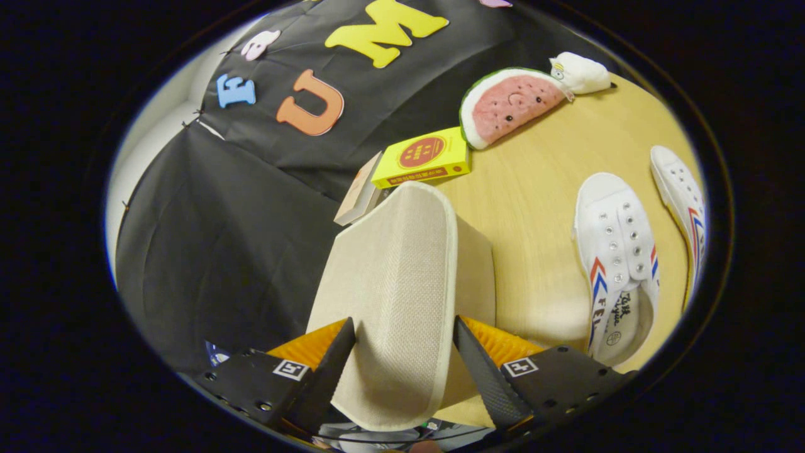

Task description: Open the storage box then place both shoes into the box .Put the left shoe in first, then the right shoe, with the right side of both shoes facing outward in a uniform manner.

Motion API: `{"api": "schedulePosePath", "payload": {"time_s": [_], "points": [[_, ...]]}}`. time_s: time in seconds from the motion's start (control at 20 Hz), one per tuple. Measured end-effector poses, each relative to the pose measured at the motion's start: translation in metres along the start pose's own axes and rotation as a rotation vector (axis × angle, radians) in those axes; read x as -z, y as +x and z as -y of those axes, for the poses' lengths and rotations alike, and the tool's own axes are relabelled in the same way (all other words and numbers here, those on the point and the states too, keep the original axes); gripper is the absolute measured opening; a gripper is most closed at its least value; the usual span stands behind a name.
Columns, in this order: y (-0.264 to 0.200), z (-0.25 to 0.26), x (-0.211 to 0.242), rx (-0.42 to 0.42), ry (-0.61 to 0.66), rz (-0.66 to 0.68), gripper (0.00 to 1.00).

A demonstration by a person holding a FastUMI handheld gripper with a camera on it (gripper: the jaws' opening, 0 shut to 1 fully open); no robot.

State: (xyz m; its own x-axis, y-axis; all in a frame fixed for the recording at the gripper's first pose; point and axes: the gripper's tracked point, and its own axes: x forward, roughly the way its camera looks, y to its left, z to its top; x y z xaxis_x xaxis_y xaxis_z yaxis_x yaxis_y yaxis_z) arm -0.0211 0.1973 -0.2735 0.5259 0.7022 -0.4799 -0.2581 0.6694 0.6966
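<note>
The storage box (475,277) is mostly hidden behind its raised beige lid (393,296), whose near edge is covered by the gripper (404,352) fingers. The far right shoe (682,201) is partly cut off. Book (360,192) lettering cannot be made out.

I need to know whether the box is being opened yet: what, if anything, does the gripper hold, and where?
The gripper holds the storage box's beige lid, fingers pressing its near edge from either side.
</note>
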Motion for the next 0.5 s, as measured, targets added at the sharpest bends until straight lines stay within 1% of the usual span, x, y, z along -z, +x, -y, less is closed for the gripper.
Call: {"api": "schedulePosePath", "payload": {"time_s": [0.1,0.15,0.2,0.35,0.5], "points": [[-0.003,-0.003,-0.001,-0.003,-0.018,-0.012,0.89],[-0.011,-0.002,-0.002,0.006,-0.015,-0.014,0.82],[-0.012,-0.001,-0.004,0.014,-0.01,-0.021,0.77],[-0.029,0.005,-0.015,0.046,0.021,-0.005,0.46],[-0.042,-0.007,-0.023,0.046,0.027,0.009,0.14]]}}
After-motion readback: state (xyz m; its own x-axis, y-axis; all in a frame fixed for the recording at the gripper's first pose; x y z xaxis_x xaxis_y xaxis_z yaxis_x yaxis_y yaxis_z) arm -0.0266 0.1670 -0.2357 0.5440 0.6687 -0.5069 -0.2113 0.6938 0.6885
